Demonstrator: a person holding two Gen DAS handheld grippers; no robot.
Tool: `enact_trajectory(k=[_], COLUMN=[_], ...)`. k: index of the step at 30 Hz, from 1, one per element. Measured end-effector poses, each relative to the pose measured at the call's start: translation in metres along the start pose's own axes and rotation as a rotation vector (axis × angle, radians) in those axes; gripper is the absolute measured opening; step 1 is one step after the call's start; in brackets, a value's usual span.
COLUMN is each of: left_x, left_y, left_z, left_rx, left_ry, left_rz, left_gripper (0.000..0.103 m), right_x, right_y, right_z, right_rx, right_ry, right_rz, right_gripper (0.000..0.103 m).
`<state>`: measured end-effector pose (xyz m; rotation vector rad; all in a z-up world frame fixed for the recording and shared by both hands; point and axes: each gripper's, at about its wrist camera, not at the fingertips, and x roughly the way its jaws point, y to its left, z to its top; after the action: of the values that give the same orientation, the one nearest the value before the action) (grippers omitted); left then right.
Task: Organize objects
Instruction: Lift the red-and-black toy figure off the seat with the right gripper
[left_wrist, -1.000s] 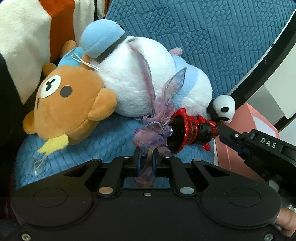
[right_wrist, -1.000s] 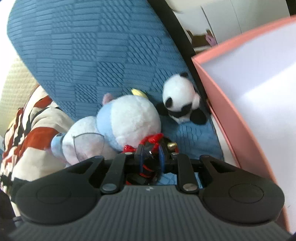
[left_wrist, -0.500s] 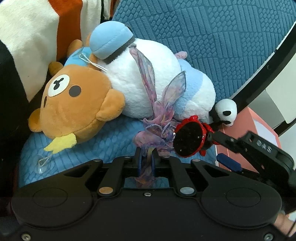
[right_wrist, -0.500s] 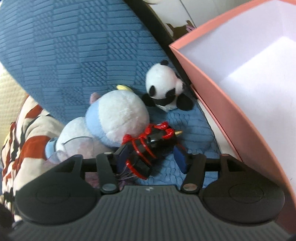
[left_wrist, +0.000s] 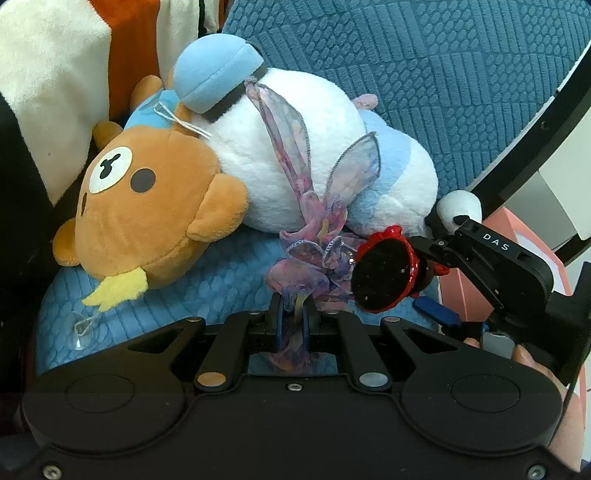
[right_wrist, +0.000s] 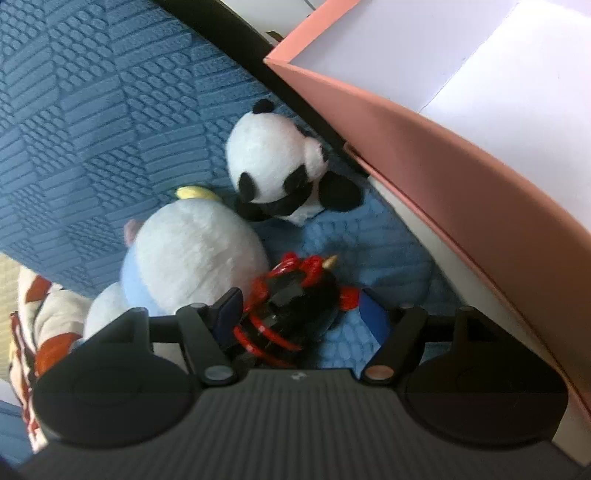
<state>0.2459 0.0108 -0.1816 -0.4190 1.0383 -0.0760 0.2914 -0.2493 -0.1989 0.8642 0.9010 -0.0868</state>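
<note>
My right tongs (right_wrist: 301, 314) had just spread apart, releasing the red-and-black toy (right_wrist: 291, 310) near the pink box (right_wrist: 461, 192). My left tongs (left_wrist: 291, 321) stayed clamped on the ribbon (left_wrist: 314, 266), so regrasping came next.

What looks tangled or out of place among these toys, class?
The purple ribbon lies stretched across the white plush, its bunched lower end pinched in the left gripper. It also seems caught against the red-and-black toy, which sits between the open fingers of the right gripper.
</note>
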Motion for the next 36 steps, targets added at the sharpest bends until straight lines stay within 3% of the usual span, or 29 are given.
enact_trajectory(k=[5,7,15,22,25,31,33,36], left_x=[0.003,0.005,0.006,0.004,0.003,0.002,0.003,0.004], left_y=[0.002,0.002,0.002,0.007,0.009,0.012,0.013,0.014], left_z=[0.001,0.001,-0.001,0.001,0.001,0.003,0.004,0.005], left_rx=[0.0,0.002,0.007,-0.011,-0.021,-0.028,-0.034,-0.036], left_ry=[0.005,0.009,0.009,0.004,0.004,0.013,0.021,0.019], left_rz=[0.006,0.008,0.008,0.0,-0.008,-0.03,-0.031,-0.022], left_gripper=[0.009,0.009,0.009,0.009,0.009,0.01,0.014,0.04], right_x=[0.001,-0.002,-0.015,-0.038,-0.046,-0.051,-0.051,-0.052], right_y=[0.0,0.005,0.027,0.044,0.051,0.051,0.053,0.055], right_z=[0.003,0.002,0.0,-0.011,-0.024,-0.048,-0.056,-0.061], right_rx=[-0.02,-0.053,-0.22,-0.452,-0.605,-0.769,-0.813,-0.838], right_ry=[-0.003,-0.004,-0.034,-0.145,-0.191,-0.174,-0.182,-0.182], right_rz=[0.034,0.053,0.016,-0.031,-0.105,-0.16,-0.152,-0.122], right_gripper=[0.069,0.057,0.057,0.056,0.056,0.056,0.055,0.057])
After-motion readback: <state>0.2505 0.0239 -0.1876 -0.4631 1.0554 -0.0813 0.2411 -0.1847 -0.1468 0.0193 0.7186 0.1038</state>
